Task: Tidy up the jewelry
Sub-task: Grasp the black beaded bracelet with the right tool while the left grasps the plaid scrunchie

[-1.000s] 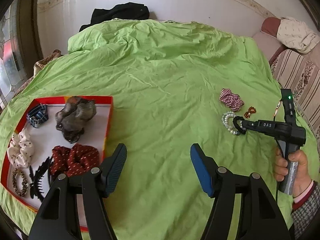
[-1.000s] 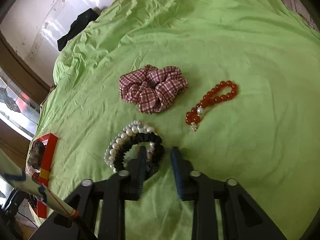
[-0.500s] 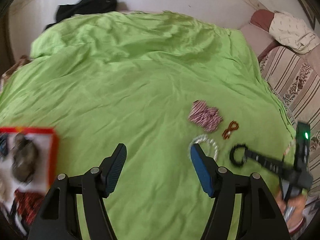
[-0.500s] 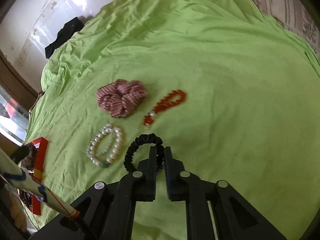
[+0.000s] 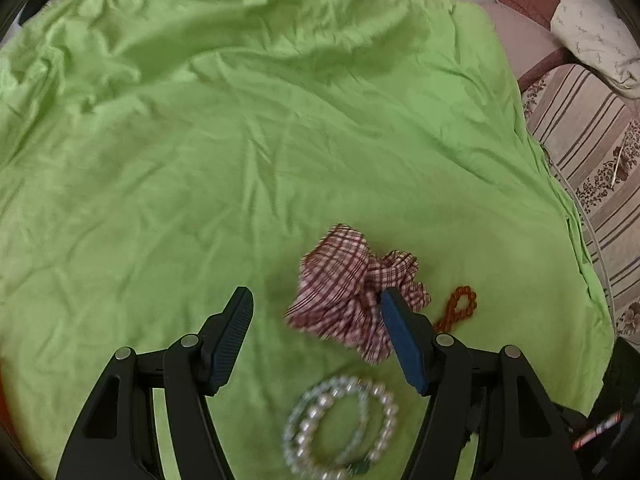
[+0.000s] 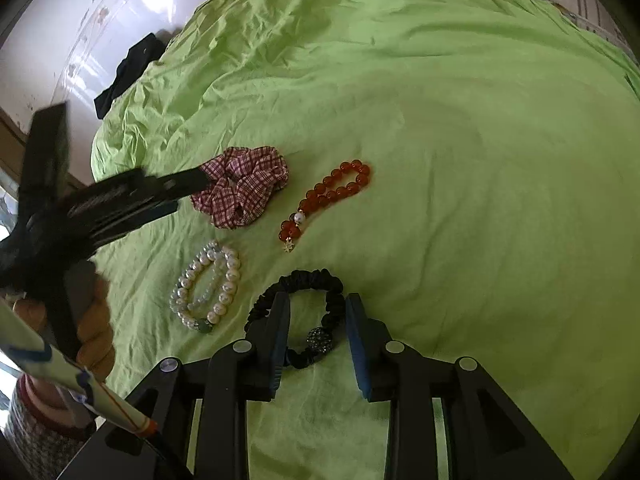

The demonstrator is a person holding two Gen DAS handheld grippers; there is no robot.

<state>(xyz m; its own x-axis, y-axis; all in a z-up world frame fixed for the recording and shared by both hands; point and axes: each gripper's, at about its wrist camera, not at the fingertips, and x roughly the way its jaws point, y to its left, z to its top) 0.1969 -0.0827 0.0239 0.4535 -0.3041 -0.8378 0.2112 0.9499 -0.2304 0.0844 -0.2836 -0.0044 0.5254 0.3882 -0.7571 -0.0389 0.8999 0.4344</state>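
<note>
Since half a second ago, the black hair tie [image 6: 298,312] has been released by the right gripper [image 6: 316,344]: its jaws, then pinched together on the band, are now spread wide with nothing held between them. The tie is seen lying flat on the green bedsheet [image 6: 460,160], its loop running between and partly under the two finger pads, its dark beaded knot resting in the gap. Over the same interval the left gripper [image 5: 316,336] has been brought from the open sheet up to the plaid scrunchie [image 5: 352,296], and the red tray has been lost from its view.

The left gripper is held wide open and grasps nothing; its right finger pad [image 5: 404,340] is placed against, or just in front of, the near edge of the scrunchie, and contact cannot be confirmed. The pearl bracelet [image 5: 340,424] is seen low between the left gripper's fingers, on the sheet and untouched. In the right wrist view the same bracelet lies just left of the hair tie, apart from it. The red bead bracelet [image 6: 328,196] is laid just right of the scrunchie, close by but not touching it. A striped sofa [image 5: 588,140] is visible past the sheet's right edge.
</note>
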